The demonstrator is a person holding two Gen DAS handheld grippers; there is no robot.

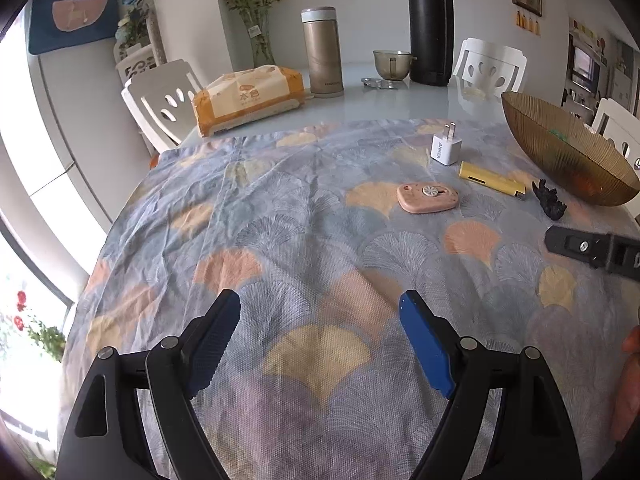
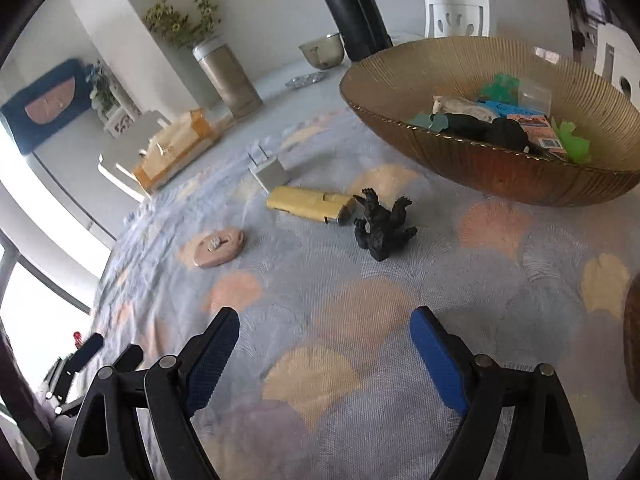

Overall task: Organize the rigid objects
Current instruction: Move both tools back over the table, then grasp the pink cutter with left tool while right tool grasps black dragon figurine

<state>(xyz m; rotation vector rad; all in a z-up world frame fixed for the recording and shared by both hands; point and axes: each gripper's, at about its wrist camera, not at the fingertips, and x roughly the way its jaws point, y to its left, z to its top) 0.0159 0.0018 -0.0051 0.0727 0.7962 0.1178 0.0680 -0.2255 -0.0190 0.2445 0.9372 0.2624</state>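
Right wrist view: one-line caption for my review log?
Open right gripper hovers over patterned cloth near black figurine, yellow lighter, and filled bowl.

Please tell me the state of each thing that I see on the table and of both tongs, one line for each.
Left tongs: open, empty, above the cloth.
Right tongs: open, empty.
Charger: on the cloth, prongs up.
Yellow lighter: lying flat.
Pink cutter: lying flat.
Black figure: on the cloth, beside the lighter.
Bowl: upright, partly filled.
Thermos: upright, capped.
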